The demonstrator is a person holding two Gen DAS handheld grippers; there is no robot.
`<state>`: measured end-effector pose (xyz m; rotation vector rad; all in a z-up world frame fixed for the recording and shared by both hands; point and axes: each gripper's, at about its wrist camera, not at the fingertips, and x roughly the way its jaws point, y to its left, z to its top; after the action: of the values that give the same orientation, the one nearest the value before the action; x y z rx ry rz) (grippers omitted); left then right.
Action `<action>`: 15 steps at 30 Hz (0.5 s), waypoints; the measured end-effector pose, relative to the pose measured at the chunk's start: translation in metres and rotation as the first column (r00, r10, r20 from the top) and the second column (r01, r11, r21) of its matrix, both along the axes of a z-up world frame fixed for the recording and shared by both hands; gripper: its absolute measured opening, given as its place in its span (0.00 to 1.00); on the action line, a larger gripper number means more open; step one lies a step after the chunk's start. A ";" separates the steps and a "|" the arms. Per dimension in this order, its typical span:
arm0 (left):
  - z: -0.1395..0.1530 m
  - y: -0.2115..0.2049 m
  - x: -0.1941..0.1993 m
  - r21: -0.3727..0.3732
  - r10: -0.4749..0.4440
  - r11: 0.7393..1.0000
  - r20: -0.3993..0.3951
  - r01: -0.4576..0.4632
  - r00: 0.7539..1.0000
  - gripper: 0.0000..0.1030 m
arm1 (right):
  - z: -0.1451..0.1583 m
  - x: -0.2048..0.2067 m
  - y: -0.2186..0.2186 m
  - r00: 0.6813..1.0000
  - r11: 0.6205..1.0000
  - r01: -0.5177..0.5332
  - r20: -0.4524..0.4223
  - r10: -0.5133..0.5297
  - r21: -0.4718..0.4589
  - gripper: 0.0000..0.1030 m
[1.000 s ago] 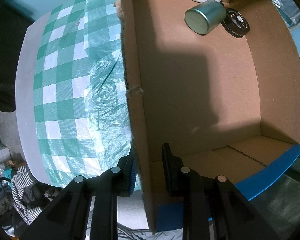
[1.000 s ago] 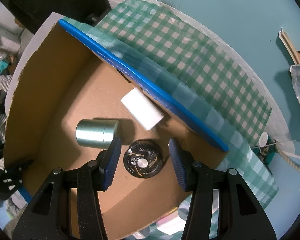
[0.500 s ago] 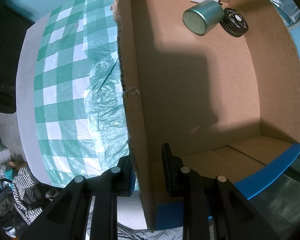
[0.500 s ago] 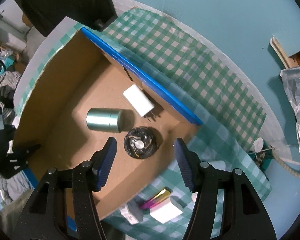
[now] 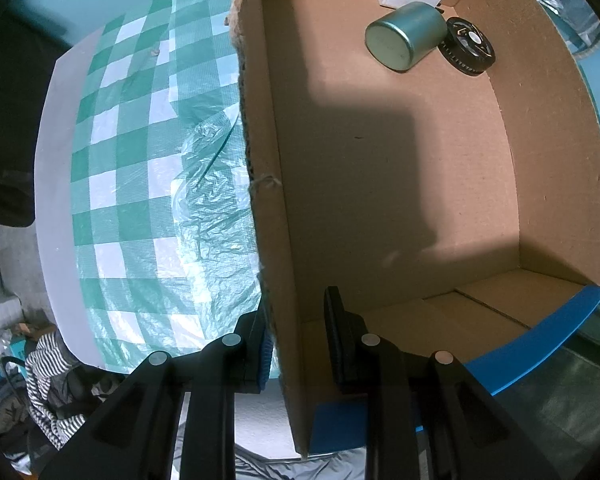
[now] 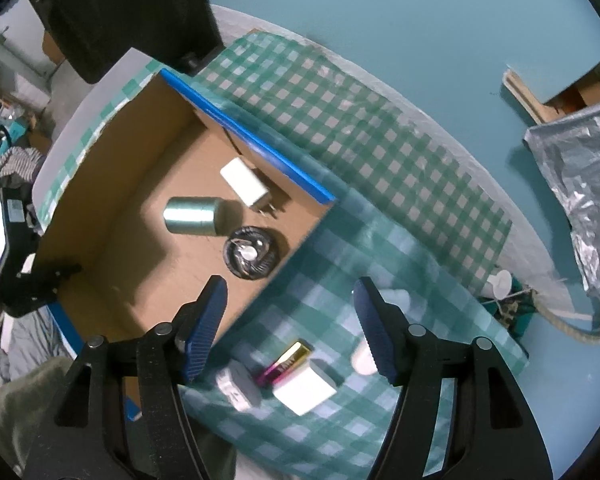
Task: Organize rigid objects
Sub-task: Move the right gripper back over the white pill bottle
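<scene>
Three items in brown cardboard box [image 6: 112, 216]: green metal tin [image 6: 192, 221], white plug adapter [image 6: 245, 183], black round fan [image 6: 251, 258].
Left gripper [image 5: 296, 336]: jaws pinching box wall.
Right gripper [image 6: 290, 328]: jaws wide, empty, beside box over checked tablecloth [image 6: 380, 168].

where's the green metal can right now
The green can lies on its side inside the cardboard box, between the white charger and the black round fan, in the box's far corner in the left wrist view.

In the box [image 6: 112, 184], a charger [image 6: 245, 182], a tin [image 6: 192, 216] and a fan [image 6: 252, 253] cluster near one corner; outside on the tablecloth [image 6: 380, 152], a battery [image 6: 286, 362] lies between two adapters
</scene>
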<state>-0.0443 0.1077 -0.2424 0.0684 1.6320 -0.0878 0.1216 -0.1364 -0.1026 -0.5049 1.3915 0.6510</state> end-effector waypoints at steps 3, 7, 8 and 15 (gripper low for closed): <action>0.000 0.000 0.000 0.000 0.002 1.000 0.000 -0.002 1.000 0.23 | 0.003 0.002 -0.012 1.000 1.000 0.011 0.004 -0.011 -0.002 0.65; 0.001 0.001 -0.001 0.000 0.005 1.000 0.002 -0.005 1.000 0.23 | 0.001 0.007 -0.032 0.999 0.999 0.039 0.004 -0.039 -0.017 0.68; 0.001 0.001 -0.001 0.000 0.006 1.000 0.003 -0.006 1.000 0.23 | 0.000 0.009 -0.037 0.999 0.999 0.046 0.003 -0.046 -0.019 0.69; 0.004 0.003 -0.003 -0.005 0.010 1.000 0.009 -0.010 1.000 0.23 | -0.019 0.026 -0.070 0.996 0.995 0.091 -0.001 -0.092 -0.042 0.74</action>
<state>-0.0475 0.1107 -0.2380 0.0568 1.6227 -0.0842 0.1481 -0.2067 -0.1212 -0.4708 1.4252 0.5494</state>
